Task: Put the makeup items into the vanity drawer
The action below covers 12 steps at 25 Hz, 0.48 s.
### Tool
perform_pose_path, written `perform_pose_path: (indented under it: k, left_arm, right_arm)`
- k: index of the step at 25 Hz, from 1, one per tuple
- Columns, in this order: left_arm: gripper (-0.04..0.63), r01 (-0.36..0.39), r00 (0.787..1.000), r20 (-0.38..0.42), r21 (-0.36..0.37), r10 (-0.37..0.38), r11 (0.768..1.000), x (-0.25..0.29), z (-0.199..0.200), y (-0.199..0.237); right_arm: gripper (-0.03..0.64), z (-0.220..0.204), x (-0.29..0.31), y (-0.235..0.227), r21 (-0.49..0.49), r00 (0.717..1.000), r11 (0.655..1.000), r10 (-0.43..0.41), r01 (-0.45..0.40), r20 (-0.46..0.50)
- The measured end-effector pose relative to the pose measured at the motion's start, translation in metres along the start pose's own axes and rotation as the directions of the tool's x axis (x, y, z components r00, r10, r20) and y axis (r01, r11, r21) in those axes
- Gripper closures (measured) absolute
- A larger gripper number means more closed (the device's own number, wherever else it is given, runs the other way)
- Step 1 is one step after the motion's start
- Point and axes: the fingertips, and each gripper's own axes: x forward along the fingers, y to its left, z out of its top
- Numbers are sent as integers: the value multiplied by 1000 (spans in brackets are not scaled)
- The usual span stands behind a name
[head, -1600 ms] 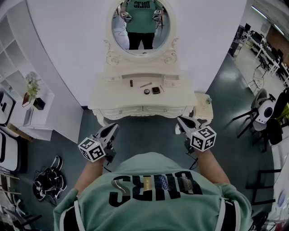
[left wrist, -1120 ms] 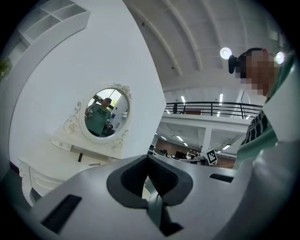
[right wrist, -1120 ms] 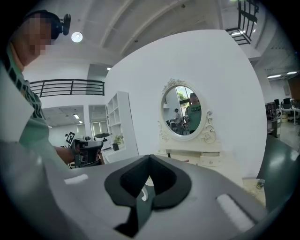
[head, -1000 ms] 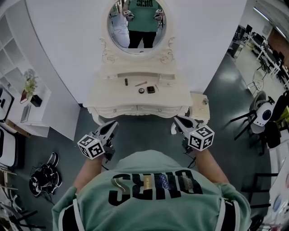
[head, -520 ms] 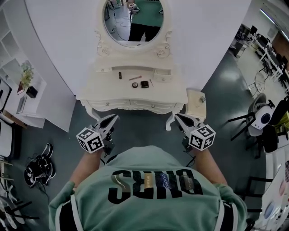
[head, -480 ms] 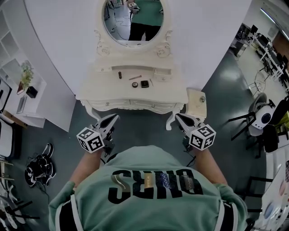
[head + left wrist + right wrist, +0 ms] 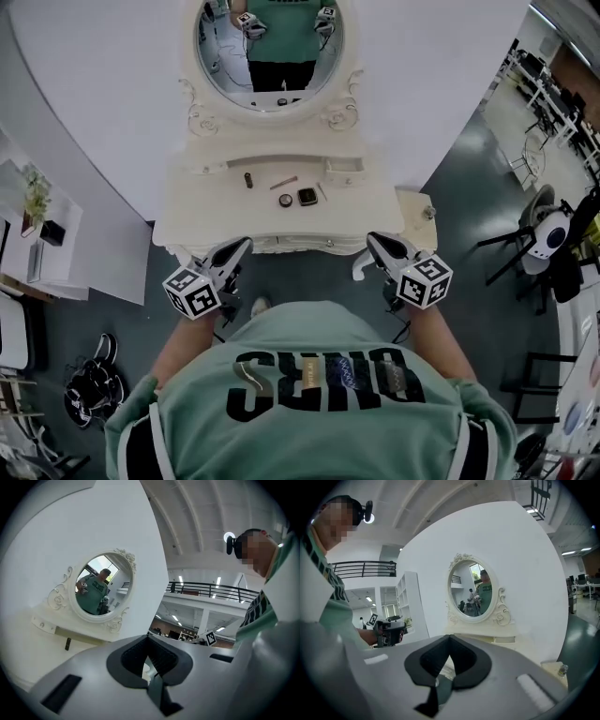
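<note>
The white vanity (image 7: pixel 187 220) stands ahead of me under its oval mirror (image 7: pixel 272 47). On its top lie a dark lipstick tube (image 7: pixel 248 180), a thin brush (image 7: pixel 283 183), a round compact (image 7: pixel 285 200), a square dark compact (image 7: pixel 307 196) and a slim pencil (image 7: pixel 322 191). The front drawers (image 7: pixel 300 246) are closed. My left gripper (image 7: pixel 244 244) (image 7: pixel 149 637) hangs just short of the vanity's front left edge, shut and empty. On the other side, the right gripper (image 7: pixel 371 238) (image 7: pixel 449 637) is level with the front right edge, its jaws also shut on nothing.
A small white side stool (image 7: pixel 412 202) with a little bottle (image 7: pixel 429 213) stands right of the vanity. White shelving with a plant (image 7: pixel 36 192) is at the left. Dark shoes (image 7: pixel 89 394) lie on the floor at the left, and chairs (image 7: pixel 548 234) stand at the far right.
The vanity has come nearer and its front edge now reaches the gripper tips. Both grippers keep the same pose in front of the person, still shut.
</note>
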Motion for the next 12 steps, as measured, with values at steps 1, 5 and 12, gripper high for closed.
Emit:
perform_pose_path:
  k: [1,5,12]
  left_arm:
    - [593,21,1000,-7,4,-21,1000,7,11,16]
    - [592,99,994,-53,35,-97,995,30,62,72]
    - [592,146,985,-99,32,-143,989,55,109,154]
  right_arm:
    - [607,8,16,-3,1,1000,1000,-17,17,8]
    - [607,41,81,-6,-6,997,998,-68,69,43]
    - [607,64,165,-17,14,993,993,-117,117,26]
